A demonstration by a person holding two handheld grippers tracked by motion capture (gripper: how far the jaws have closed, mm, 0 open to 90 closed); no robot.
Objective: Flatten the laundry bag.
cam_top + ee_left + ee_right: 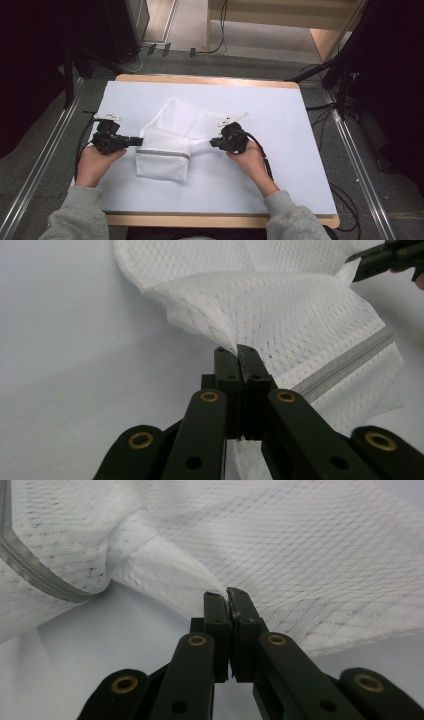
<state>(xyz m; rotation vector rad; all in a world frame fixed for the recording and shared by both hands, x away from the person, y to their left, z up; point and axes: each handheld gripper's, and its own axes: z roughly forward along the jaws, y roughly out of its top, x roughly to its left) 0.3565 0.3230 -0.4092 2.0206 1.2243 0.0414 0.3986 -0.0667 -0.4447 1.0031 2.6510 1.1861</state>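
**Mid-table: mesh bag pinched at both sides**

On the white table cover (280,165), left of centre, lies a white mesh bag (172,132) with a grey zipper (162,153) across its near part. Left gripper (134,141) clamps the bag's left edge, jaws together on fabric; right gripper (214,142) likewise on the right edge. Bare cover all round, widest to the right. Wooden table rim (220,220) near and far. Beyond: grey floor (310,125), cables, dark stands, metal rails.

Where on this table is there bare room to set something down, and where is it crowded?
Free: the white table sheet right of the right tongs, the near strip between the mesh bag and the front edge, and the far strip behind the bag. Crowded: the middle, where the left tongs and the right tongs each pinch the bag.
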